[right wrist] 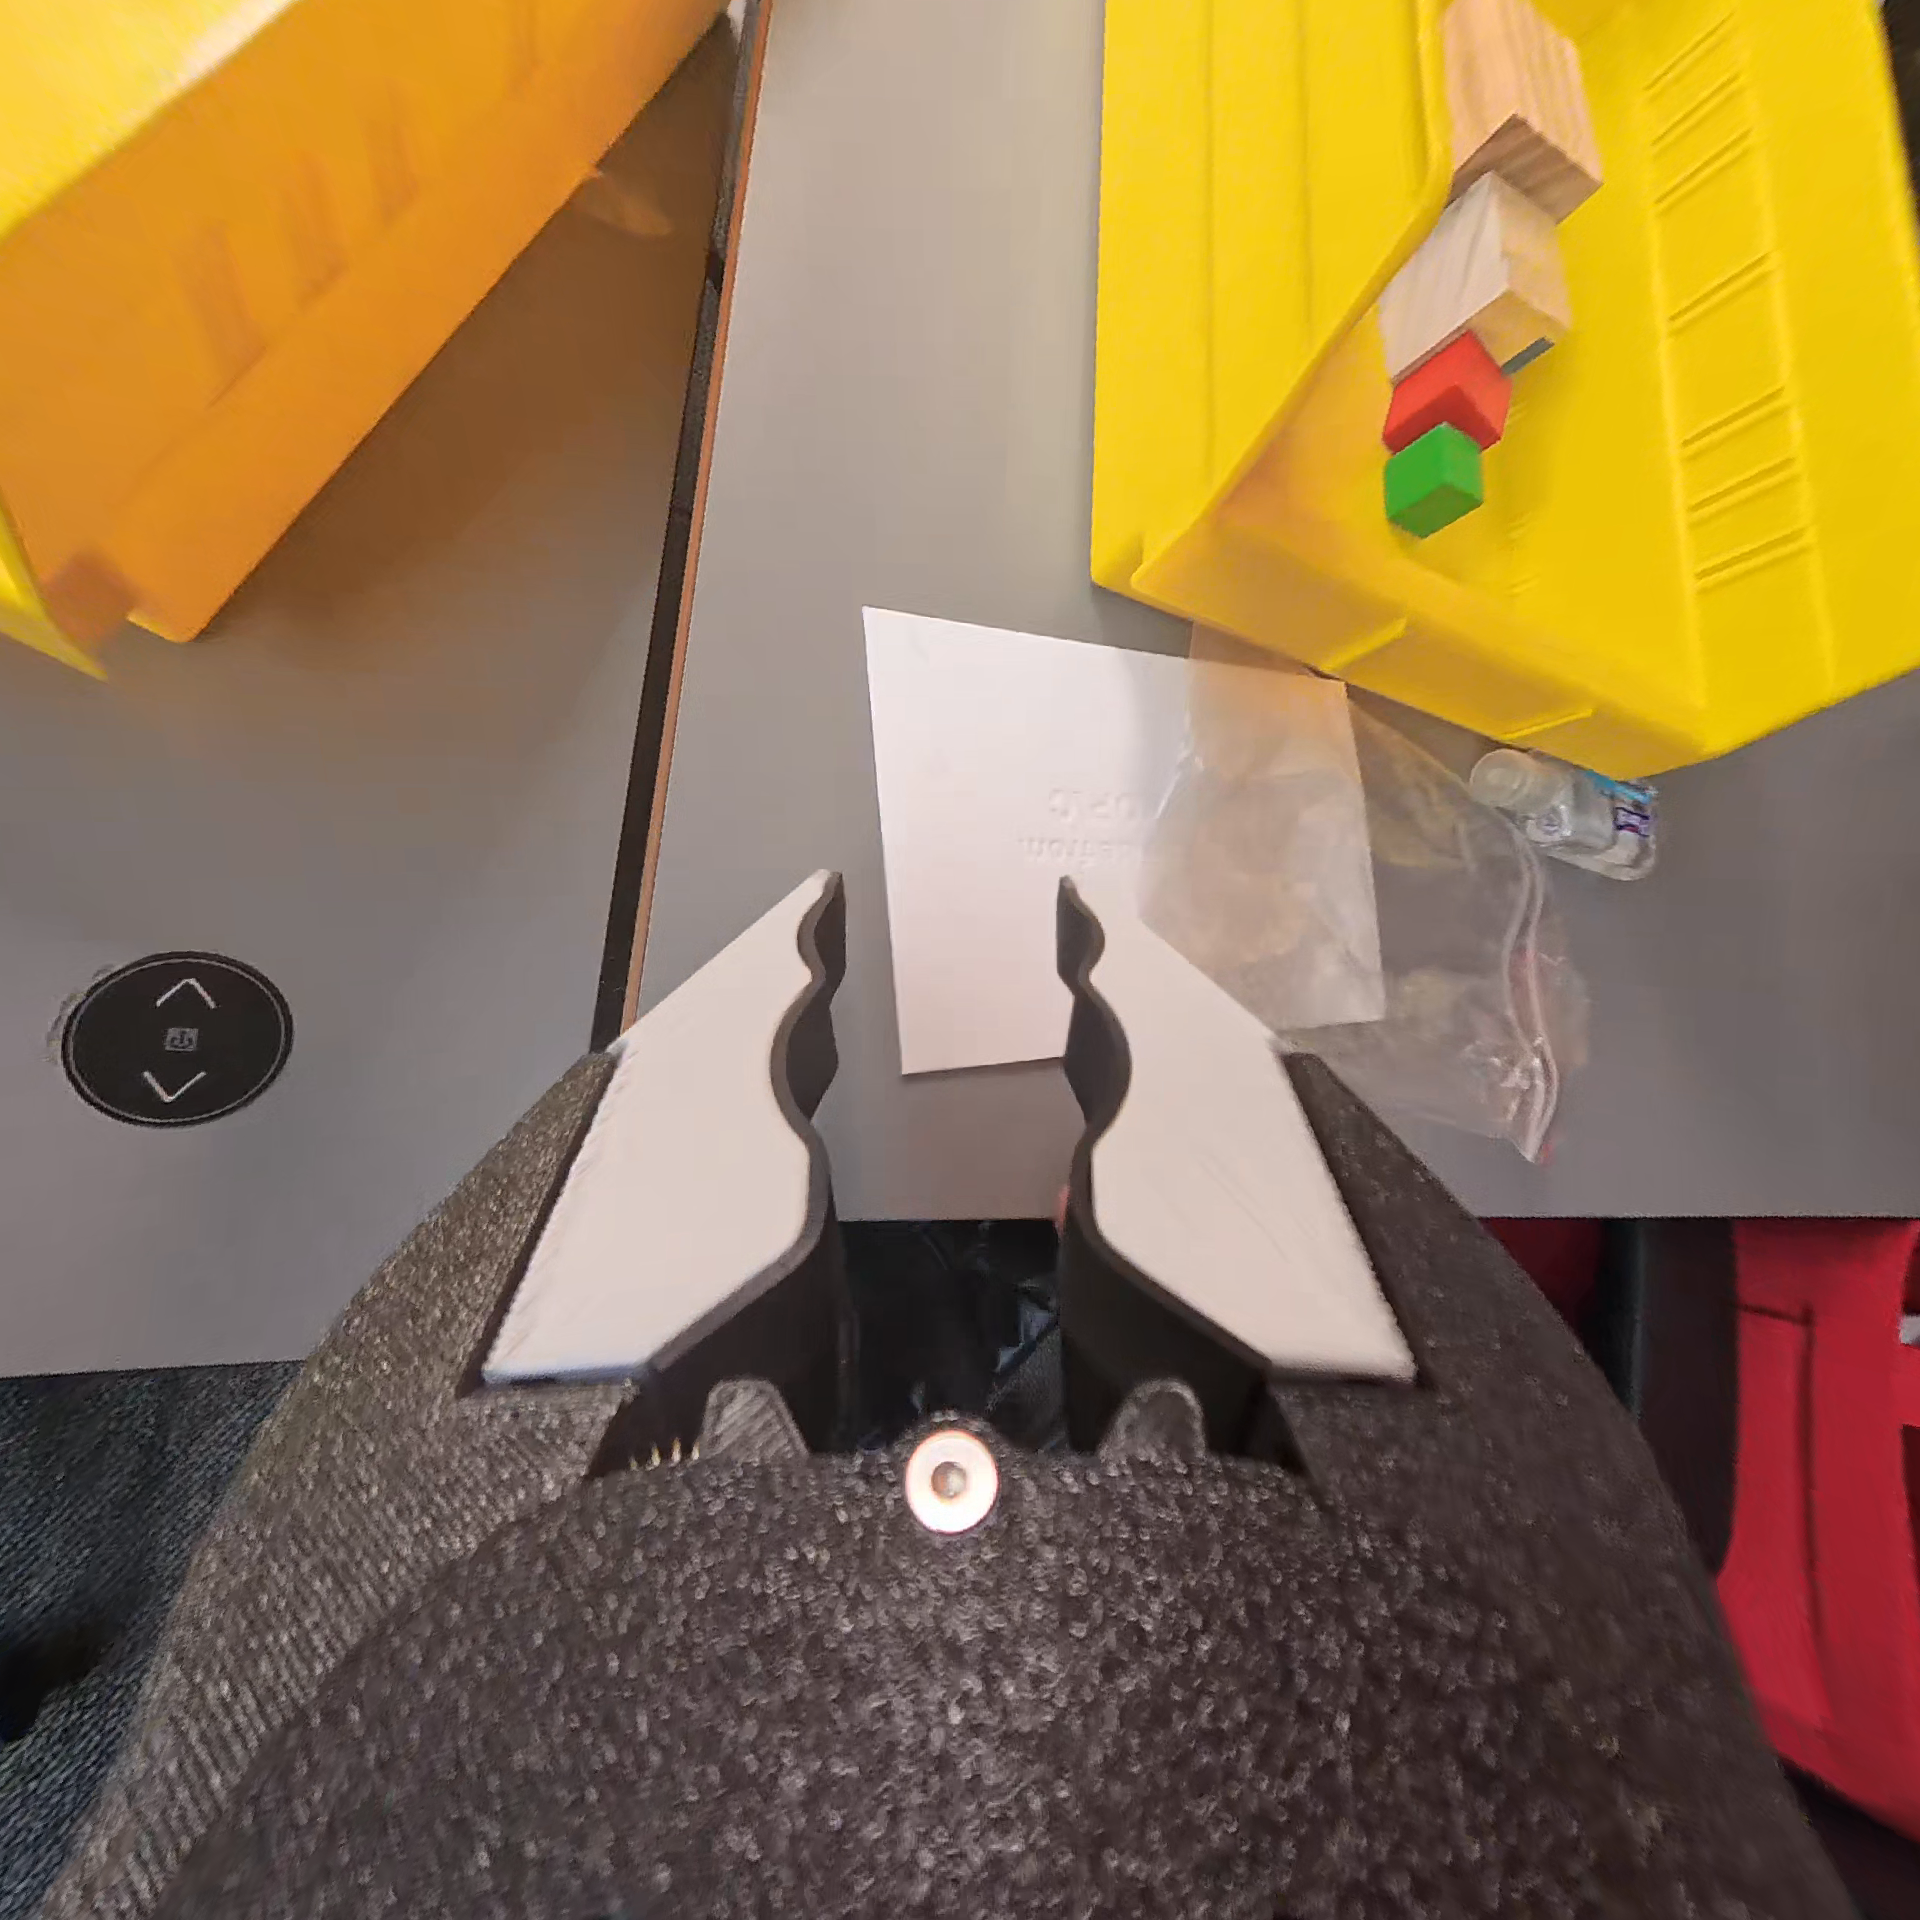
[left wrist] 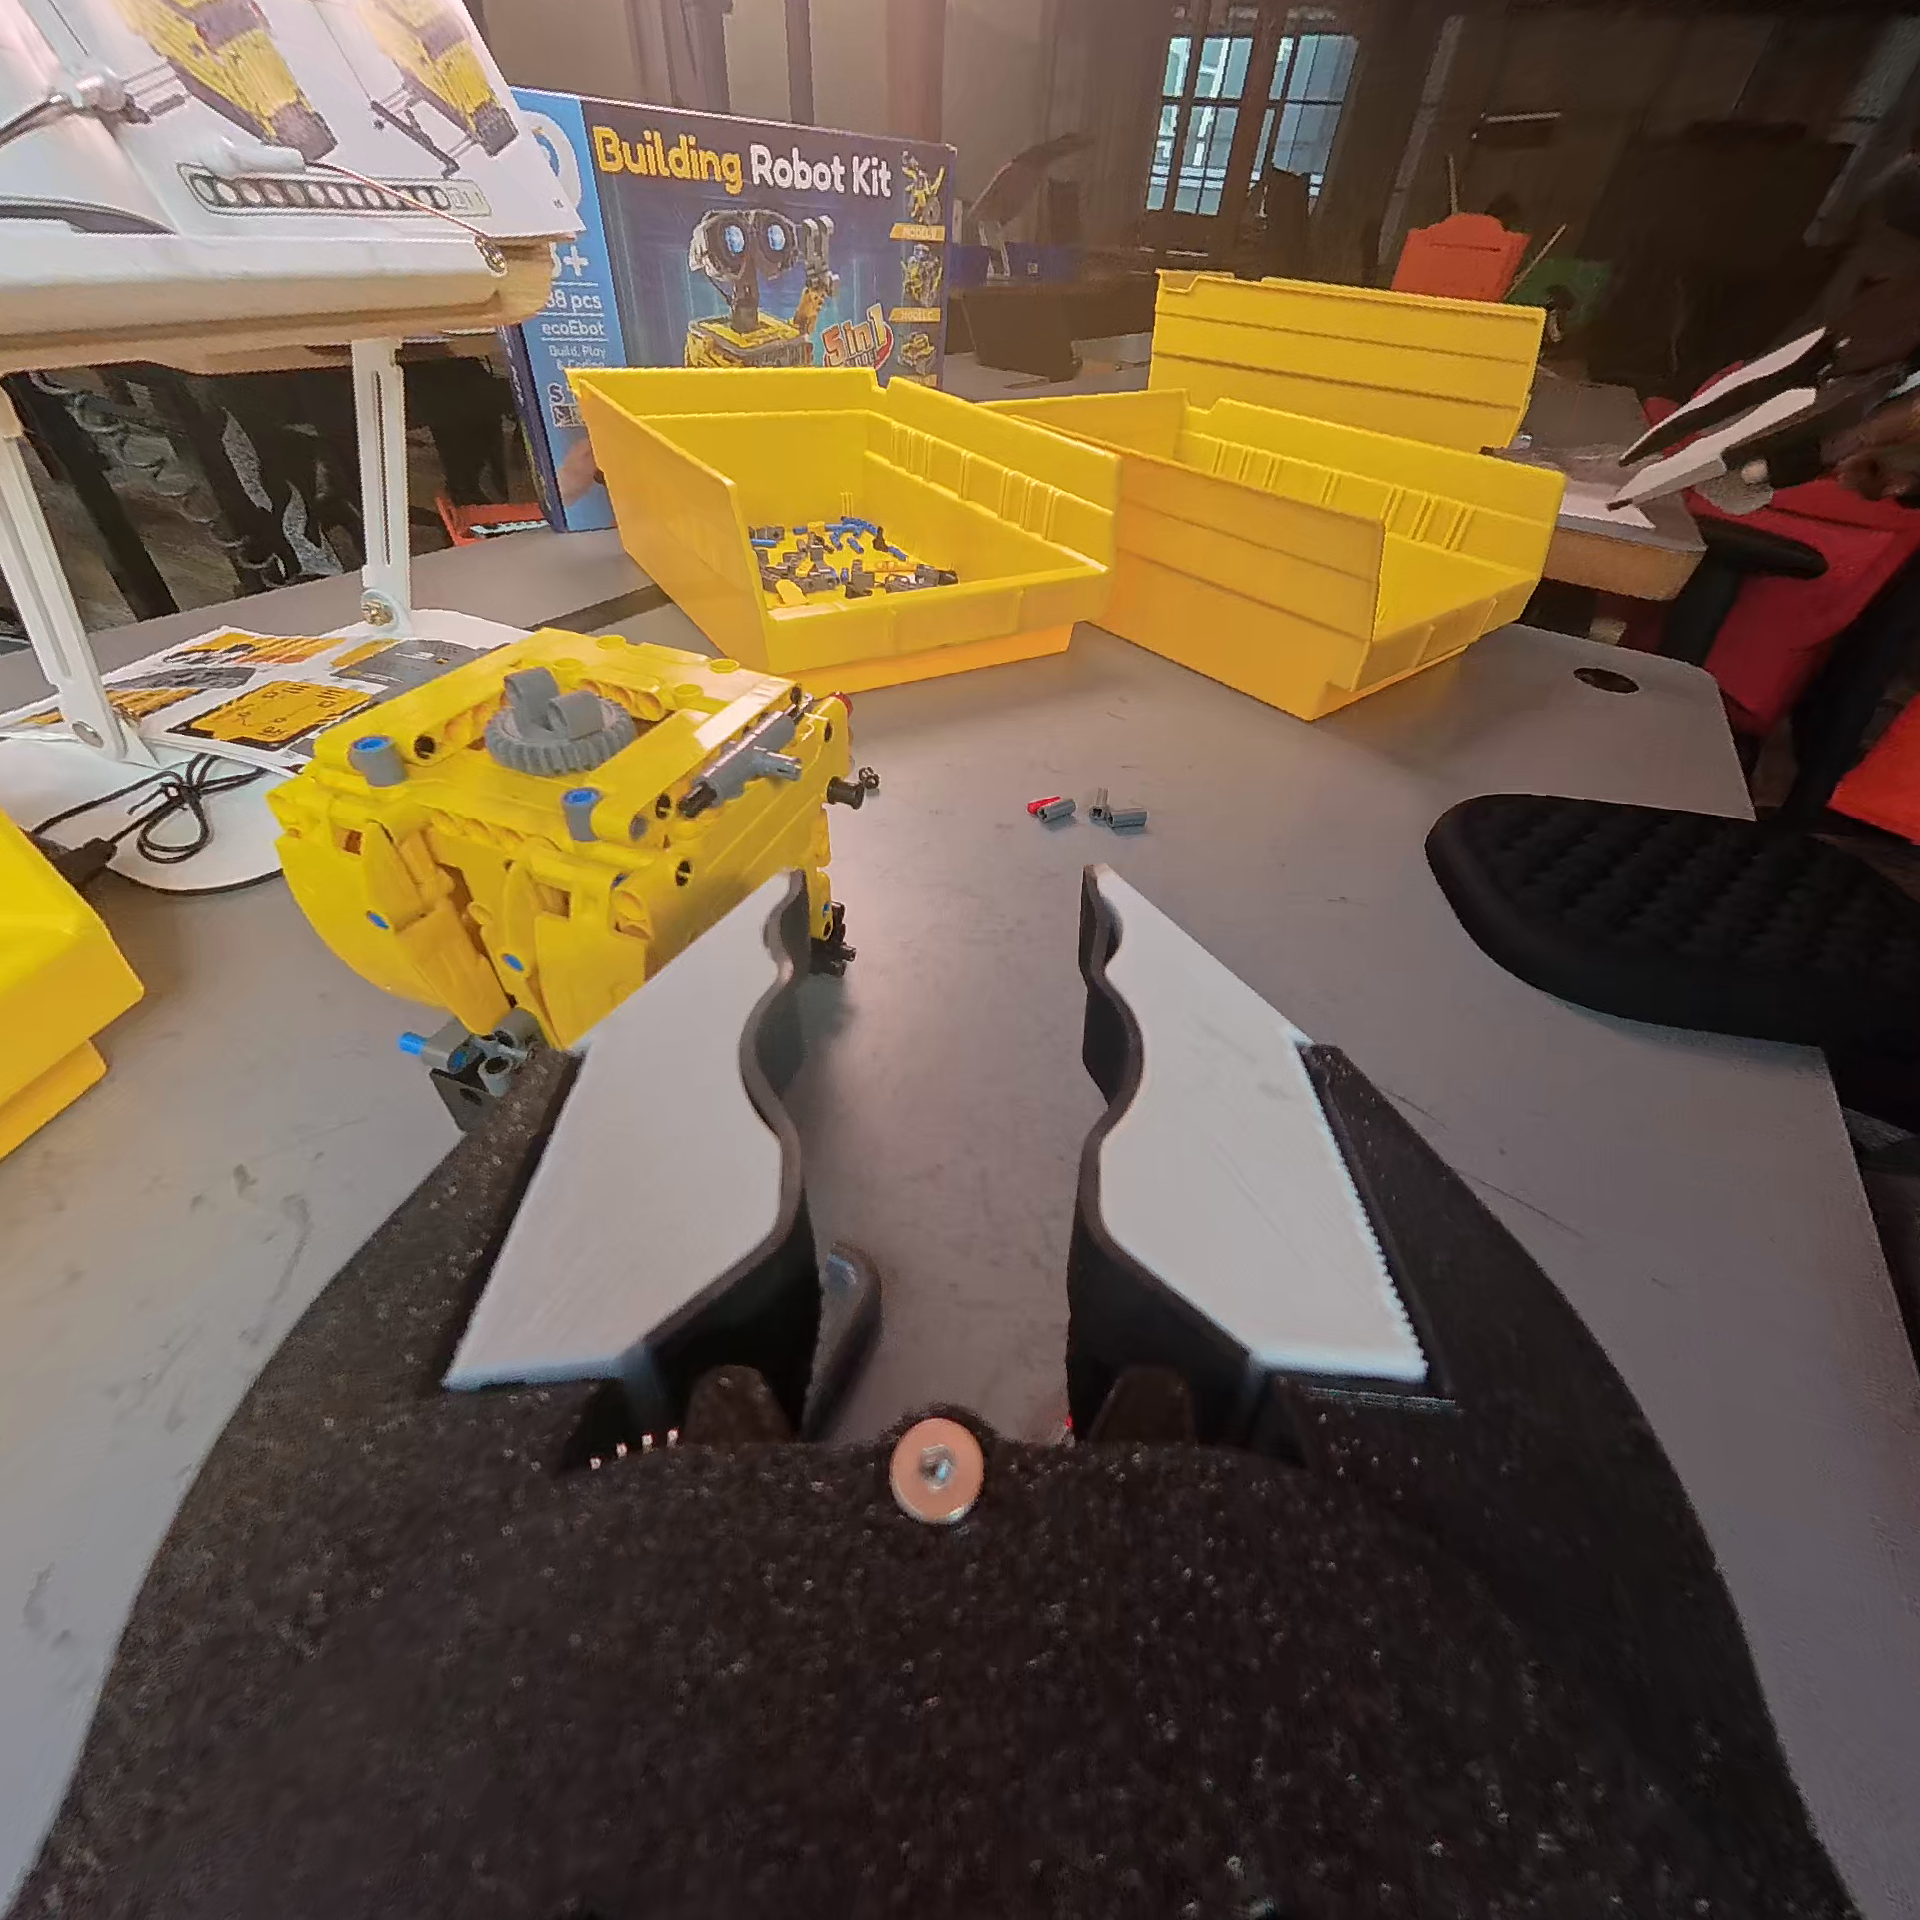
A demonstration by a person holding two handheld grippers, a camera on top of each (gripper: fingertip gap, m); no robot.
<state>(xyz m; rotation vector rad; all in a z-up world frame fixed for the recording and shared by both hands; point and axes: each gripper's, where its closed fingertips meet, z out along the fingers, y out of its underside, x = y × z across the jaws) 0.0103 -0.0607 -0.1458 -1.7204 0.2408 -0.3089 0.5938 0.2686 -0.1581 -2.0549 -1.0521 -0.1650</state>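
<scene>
Left gripper [left wrist: 942, 883]: jaws spread wide, empty, low over the grey tabletop [left wrist: 1299, 1039].
- At 10 o'clock, just beside: yellow brick-built model with a grey gear on top [left wrist: 540, 831]. Left fingertip overlaps its lower corner in this view; contact cannot be told.
- At 1 o'clock, near: 3 or so small loose grey and red connector pieces [left wrist: 1091, 810].
- At 2 o'clock: black mesh pad [left wrist: 1683, 914] at the table edge.
- At 12 o'clock, farther: yellow plastic bin with small blue and grey parts [left wrist: 831, 540], then a second yellow plastic bin [left wrist: 1299, 561] touching its right side.
- Farthest, at 11 o'clock: blue cardboard kit box [left wrist: 748, 239] and an open instruction booklet on a white stand [left wrist: 260, 135].

Right gripper [right wrist: 948, 888]: jaws moderately open, nothing between them, pointed down at a white paper card [right wrist: 987, 831].
- At 2 o'clock: clear plastic bag [right wrist: 1403, 935].
- Beyond that: another yellow bin holding wooden, red and green blocks [right wrist: 1434, 416].
- At 9 o'clock: round black button panel [right wrist: 177, 1039].
</scene>
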